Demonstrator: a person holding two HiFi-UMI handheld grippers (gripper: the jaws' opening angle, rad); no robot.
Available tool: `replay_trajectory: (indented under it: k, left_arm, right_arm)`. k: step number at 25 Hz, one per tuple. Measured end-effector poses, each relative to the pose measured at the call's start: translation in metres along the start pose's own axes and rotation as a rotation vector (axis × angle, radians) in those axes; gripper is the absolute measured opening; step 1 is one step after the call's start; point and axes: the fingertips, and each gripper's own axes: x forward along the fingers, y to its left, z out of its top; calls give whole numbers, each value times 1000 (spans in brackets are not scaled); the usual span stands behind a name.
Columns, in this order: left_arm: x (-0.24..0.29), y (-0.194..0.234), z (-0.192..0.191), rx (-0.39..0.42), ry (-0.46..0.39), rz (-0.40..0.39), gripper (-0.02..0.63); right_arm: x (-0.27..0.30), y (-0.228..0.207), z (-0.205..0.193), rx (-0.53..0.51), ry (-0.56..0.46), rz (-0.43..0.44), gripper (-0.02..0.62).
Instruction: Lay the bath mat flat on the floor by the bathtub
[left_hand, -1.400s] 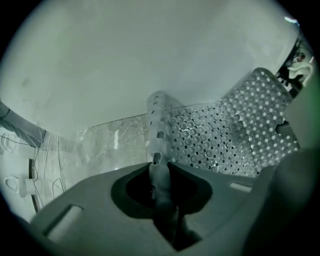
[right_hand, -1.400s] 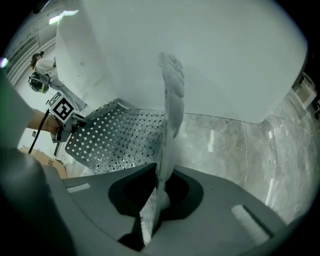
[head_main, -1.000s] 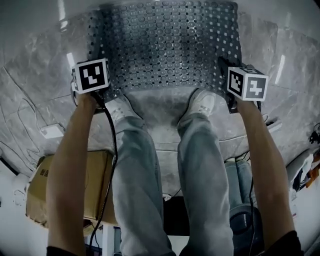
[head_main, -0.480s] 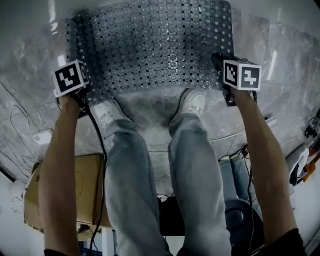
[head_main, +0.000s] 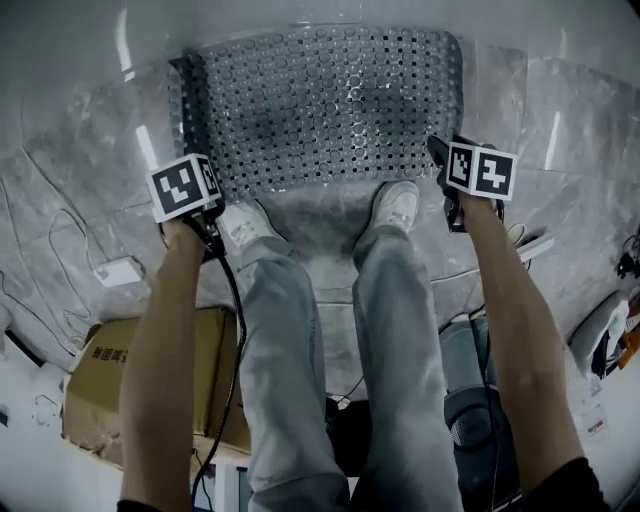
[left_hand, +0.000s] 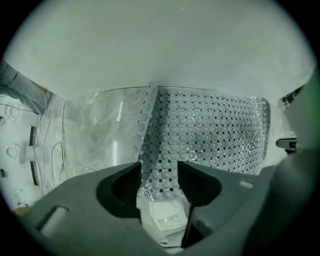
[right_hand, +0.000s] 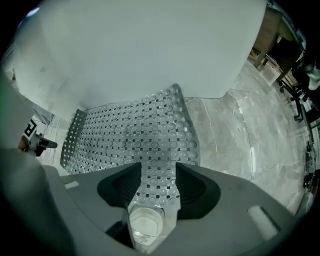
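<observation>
A grey, perforated rubber bath mat (head_main: 320, 110) studded with round bumps lies spread on the grey marble floor (head_main: 80, 150). Its far edge is against the white bathtub wall (head_main: 320, 15), and its left edge looks turned up. The left claw (left_hand: 159, 169) and right claw (right_hand: 157, 170) point down over the near corners. Their jaws have just opened and are spread wide, with the mat visible between them but not pinched.

Grey perforated bath mat (head_main: 320, 105), spread on marble floor (head_main: 80, 180) against white bathtub (head_main: 300, 15), left edge curled up
</observation>
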Motion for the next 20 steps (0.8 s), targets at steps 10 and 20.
replay_trajectory:
  k: [10,20]
  left_arm:
    - [-74,-58,0,-20,-20,-120,177]
    - [-151,-88,-5,-13,-114,-181,5]
  right_arm:
    - [-67,70,10,28,-48,73,156]
    - [-129,116,11,36,-103,62,70]
